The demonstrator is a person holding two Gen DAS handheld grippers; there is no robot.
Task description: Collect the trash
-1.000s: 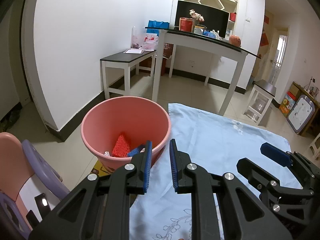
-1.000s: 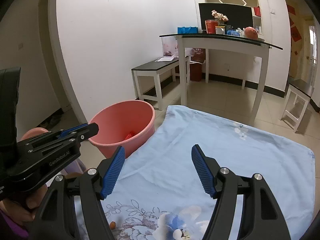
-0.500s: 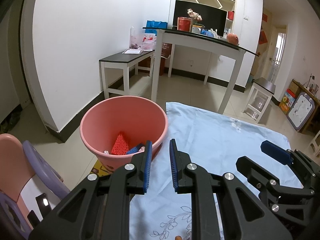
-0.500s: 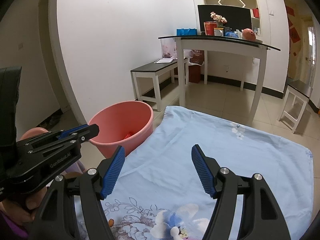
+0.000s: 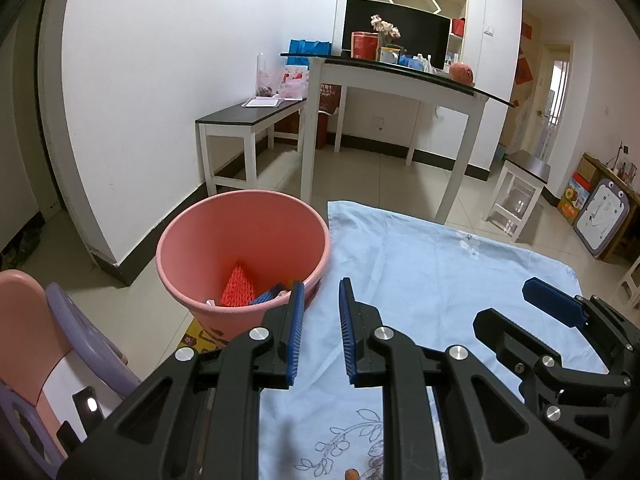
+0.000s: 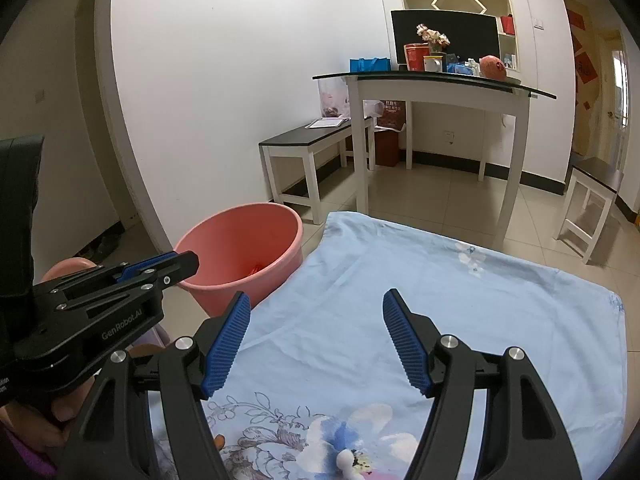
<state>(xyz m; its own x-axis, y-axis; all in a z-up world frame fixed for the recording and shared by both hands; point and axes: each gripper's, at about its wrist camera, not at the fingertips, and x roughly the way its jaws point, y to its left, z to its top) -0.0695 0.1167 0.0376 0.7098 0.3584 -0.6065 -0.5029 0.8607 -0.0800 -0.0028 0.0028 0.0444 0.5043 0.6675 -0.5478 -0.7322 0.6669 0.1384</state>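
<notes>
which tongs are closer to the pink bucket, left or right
Left. The left tongs sit right beside the pink bucket, one fingertip overlapping its near rim in the left wrist view. The right tongs hang open over the blue cloth, farther to the bucket's side.

— What are your grippers made of?
— Matt black plastic arms, shiny metal screws; your left gripper (image 5: 320, 316) has ribbed blue rubbery pads.
— Around you?
— Smooth pink plastic bucket (image 5: 244, 240), soft blue cloth sheet (image 5: 440, 272), glossy floor tiles (image 5: 372, 176).
</notes>
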